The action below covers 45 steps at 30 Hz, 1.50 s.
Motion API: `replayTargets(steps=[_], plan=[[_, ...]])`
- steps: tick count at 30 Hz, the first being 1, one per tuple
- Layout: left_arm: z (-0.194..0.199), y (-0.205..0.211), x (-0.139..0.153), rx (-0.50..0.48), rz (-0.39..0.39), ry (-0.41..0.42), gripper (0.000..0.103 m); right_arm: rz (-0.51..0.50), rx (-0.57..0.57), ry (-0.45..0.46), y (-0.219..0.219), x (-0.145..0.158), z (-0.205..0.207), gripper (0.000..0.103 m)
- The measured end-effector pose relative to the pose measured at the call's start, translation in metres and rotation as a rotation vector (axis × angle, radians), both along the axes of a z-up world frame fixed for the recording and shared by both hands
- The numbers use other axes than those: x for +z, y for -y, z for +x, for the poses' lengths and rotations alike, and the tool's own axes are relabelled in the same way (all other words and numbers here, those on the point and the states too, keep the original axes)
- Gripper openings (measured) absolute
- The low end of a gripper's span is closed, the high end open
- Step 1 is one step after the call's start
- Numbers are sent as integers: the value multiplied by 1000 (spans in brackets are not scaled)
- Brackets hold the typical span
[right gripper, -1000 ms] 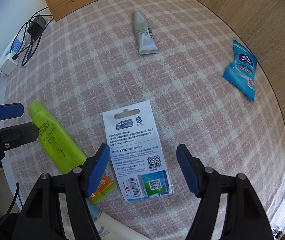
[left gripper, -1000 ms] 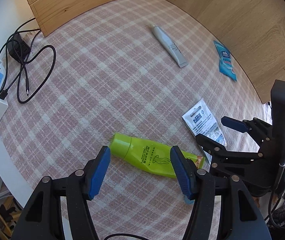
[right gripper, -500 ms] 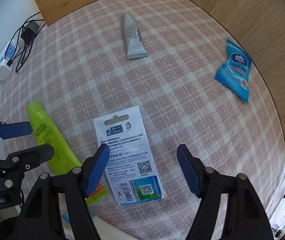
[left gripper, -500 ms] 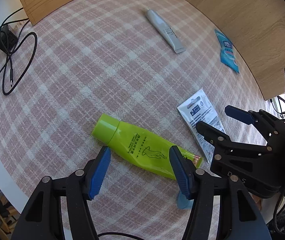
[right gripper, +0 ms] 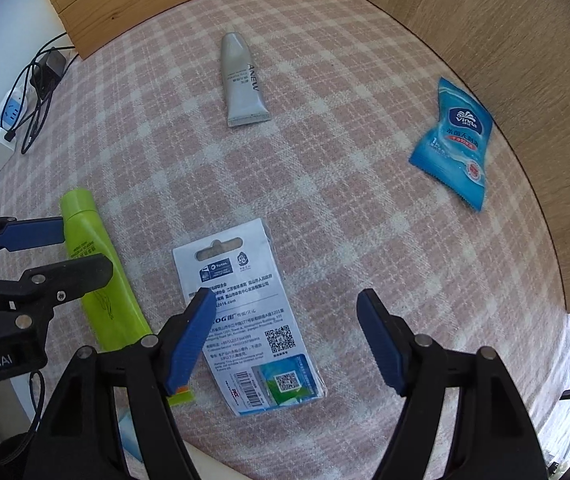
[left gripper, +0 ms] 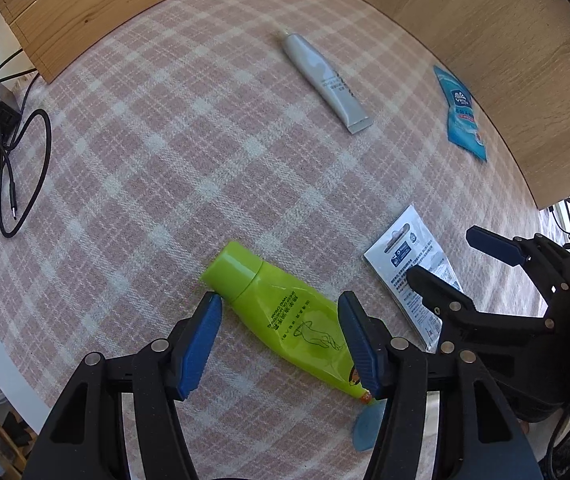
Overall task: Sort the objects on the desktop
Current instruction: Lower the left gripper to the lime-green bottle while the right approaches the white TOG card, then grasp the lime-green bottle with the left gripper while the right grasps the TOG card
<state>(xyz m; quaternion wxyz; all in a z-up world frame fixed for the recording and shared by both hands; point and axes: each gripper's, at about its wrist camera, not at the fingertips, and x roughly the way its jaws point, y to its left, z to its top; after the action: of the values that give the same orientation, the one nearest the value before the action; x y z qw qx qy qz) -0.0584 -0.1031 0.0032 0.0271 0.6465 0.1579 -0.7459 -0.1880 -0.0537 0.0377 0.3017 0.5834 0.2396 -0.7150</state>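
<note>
A lime-green tube [left gripper: 285, 312] lies on the pink plaid tablecloth, cap pointing far-left. My left gripper [left gripper: 279, 340] is open with its blue fingers on either side of the tube, just above it; it also shows at the left of the right wrist view [right gripper: 81, 248]. A white blister card [right gripper: 245, 320] lies flat beside the tube [right gripper: 97, 276]. My right gripper [right gripper: 285, 340] is open and empty over the card's near half; it also shows in the left wrist view [left gripper: 461, 256]. A grey tube [right gripper: 241, 80] and a blue tissue pack [right gripper: 455, 144] lie farther off.
Wooden panels [left gripper: 485, 20] wall the far and right sides. A power strip [right gripper: 1, 132] with black cables [left gripper: 13, 152] sits at the left table edge. The card [left gripper: 413, 264], grey tube [left gripper: 325, 76] and tissue pack [left gripper: 461, 112] also show in the left wrist view.
My left gripper has moved forward so its fingers now straddle the green tube. My right gripper has closed in over the white card. Both stay open.
</note>
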Motion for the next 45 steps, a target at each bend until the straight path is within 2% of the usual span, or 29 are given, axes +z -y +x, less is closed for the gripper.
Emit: replayTargets(steps=[2, 6, 10, 16, 17, 21, 22, 31, 37, 43, 45], plan=[[-2, -2, 1, -4, 2, -2, 57, -21, 49, 3, -5, 4, 0, 72], [-5, -2, 0, 4, 10, 1, 57, 27, 170, -32, -1, 6, 14, 76], [-5, -1, 2, 7, 21, 0, 57, 48, 266, 7, 2, -1, 15, 76], [-3, -4, 2, -1, 48, 3, 57, 7, 300, 78, 4, -2, 12, 76], [-3, -5, 2, 1, 51, 3, 57, 11, 304, 68, 6, -2, 13, 80], [1, -7, 0, 1, 60, 11, 57, 54, 304, 21, 20, -2, 12, 86], [1, -8, -1, 2, 60, 15, 57, 60, 285, 25, 23, -6, 23, 87], [-8, -39, -5, -37, 15, 27, 57, 56, 96, 24, 3, -4, -10, 86], [-22, -76, -9, -106, -24, 39, 58, 89, -137, 3, -37, 3, -31, 82], [-26, -133, -10, -255, -67, 22, 61, 77, -277, 11, -79, 10, -39, 67], [-22, -143, -10, -282, -121, 6, 61, 50, -303, 31, -89, 11, -41, 64]])
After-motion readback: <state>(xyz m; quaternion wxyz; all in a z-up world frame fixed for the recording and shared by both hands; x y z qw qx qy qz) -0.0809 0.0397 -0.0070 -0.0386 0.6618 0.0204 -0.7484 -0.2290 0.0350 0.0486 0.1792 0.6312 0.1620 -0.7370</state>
